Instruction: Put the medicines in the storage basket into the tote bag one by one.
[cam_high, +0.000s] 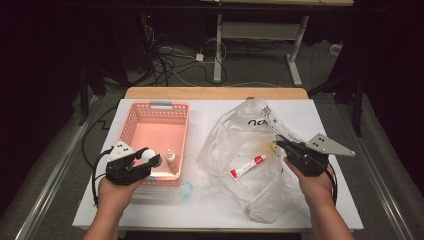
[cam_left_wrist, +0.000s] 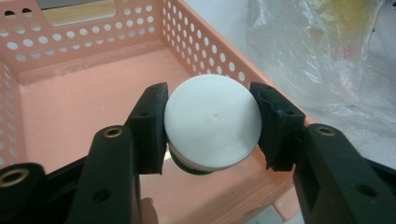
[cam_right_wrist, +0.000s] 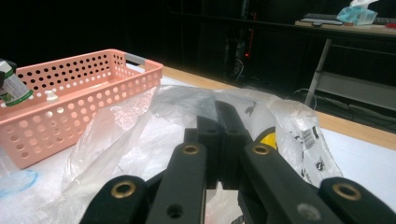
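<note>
White-capped jar (cam_left_wrist: 212, 122) sits nearest the lens in the left gripper view, clamped by its cap between the jaws of the left tongs (cam_left_wrist: 210, 128); a green band shows under the cap, the rest of the body lies below and out of sight. Jar hangs over the near right corner of the pink basket (cam_left_wrist: 70, 93), above the floor and not touching it, as far as the view allows.

High view: left tongs (cam_high: 145, 159) at the basket's near edge; a small white bottle (cam_high: 171, 160) stands inside, just to their right.

Right tongs (cam_right_wrist: 218, 140) are clenched on a fold of the clear plastic bag (cam_right_wrist: 285, 121), holding its edge up. In the high view the right tongs (cam_high: 287, 147) sit at the bag's right side; a red-and-white tube (cam_high: 247, 166) lies inside the bag, to their left.

Judgement: step in hand is unloading bag into basket, jar at the point of placing. Next move calls for lowering the jar to the basket floor clear of the small bottle, then loosening the jaws.

Unclear: a yellow item (cam_right_wrist: 267, 136) inside the bag, beyond the right tongs, not identifiable. Bag print unreadable. A clear round object (cam_high: 185, 190) on the counter (cam_high: 210, 212) right of the left tongs, too faint to name.
</note>
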